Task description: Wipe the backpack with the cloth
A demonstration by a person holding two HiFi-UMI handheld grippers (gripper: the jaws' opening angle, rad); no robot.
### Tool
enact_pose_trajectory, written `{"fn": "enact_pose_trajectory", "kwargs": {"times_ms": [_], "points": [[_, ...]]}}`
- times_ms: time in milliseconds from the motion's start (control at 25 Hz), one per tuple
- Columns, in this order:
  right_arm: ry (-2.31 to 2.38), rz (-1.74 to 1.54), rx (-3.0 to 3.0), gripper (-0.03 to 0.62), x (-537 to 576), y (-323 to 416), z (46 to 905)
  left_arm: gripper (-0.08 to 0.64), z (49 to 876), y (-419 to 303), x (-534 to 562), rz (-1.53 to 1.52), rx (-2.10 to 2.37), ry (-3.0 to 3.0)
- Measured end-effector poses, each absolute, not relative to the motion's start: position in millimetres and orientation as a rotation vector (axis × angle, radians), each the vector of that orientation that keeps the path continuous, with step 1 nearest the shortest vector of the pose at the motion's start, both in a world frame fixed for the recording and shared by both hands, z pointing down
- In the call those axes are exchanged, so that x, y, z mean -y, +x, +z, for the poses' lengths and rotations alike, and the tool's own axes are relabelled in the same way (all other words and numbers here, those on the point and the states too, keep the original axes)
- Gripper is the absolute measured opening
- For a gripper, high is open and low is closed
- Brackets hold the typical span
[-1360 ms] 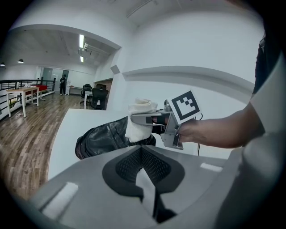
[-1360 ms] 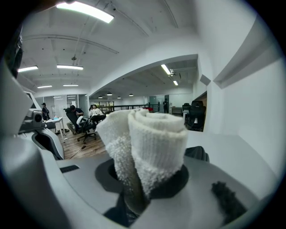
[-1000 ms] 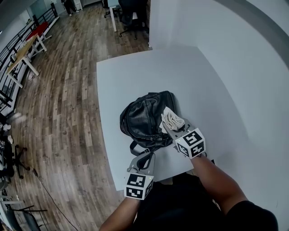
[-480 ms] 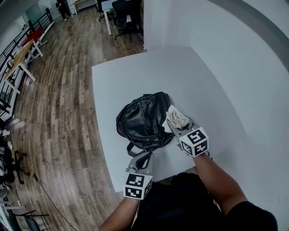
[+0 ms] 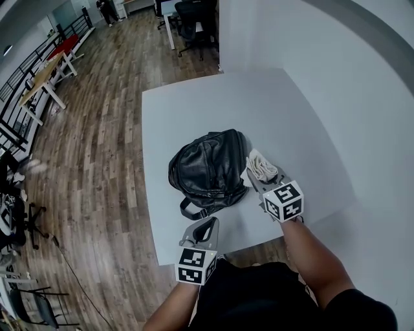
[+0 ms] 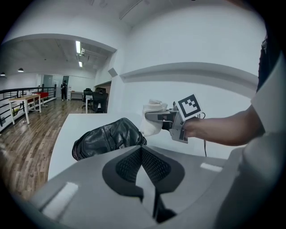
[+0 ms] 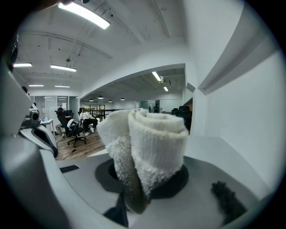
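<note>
White table (image 5: pixel 194 110) stands in a corner against a pale wall (image 5: pixel 336 84), with a wood plank floor (image 5: pixel 90 129) on the side away from the wall and dark office chairs (image 5: pixel 194 16) far beyond the backpack. The black leather backpack (image 5: pixel 208 169) lies flat on the table, nearer the person's edge than the far one, and a strap (image 5: pixel 194 210) trails from the side that faces the person.

Right of the backpack, the right gripper (image 5: pixel 257 174) points toward the bag's right side. Its jaws are clamped on a rolled white cloth (image 5: pixel 260 165), which sticks out past the jaw tips. The right gripper view shows the cloth (image 7: pixel 147 147) as a thick terry roll pinched at its base between the jaws of the right gripper (image 7: pixel 143 179). From the left gripper view, the cloth (image 6: pixel 152 123) sits at the backpack's (image 6: pixel 107 138) right end, close against it; whether it touches the leather cannot be told.

On the person's side of the backpack, just past the strap, the left gripper (image 5: pixel 206 226) is held near the table's near edge. Its jaws are pressed together with nothing between them, as the left gripper view shows (image 6: pixel 142 150), and it stands apart from the bag.
</note>
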State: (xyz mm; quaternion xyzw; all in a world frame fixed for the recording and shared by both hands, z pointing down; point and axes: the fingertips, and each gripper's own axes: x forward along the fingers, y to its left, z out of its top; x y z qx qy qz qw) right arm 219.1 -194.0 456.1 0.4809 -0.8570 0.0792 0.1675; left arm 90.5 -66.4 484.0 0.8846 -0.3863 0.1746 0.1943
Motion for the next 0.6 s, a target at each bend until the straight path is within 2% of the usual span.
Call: {"fn": "enact_pose_trajectory", "kwargs": {"times_ms": [600], "points": [[1.346, 0.270, 2.567, 0.089, 82.9, 302.9, 435.1, 0.006, 468.3, 175.4, -32.1, 0.472, 1.203, 2.468]]}}
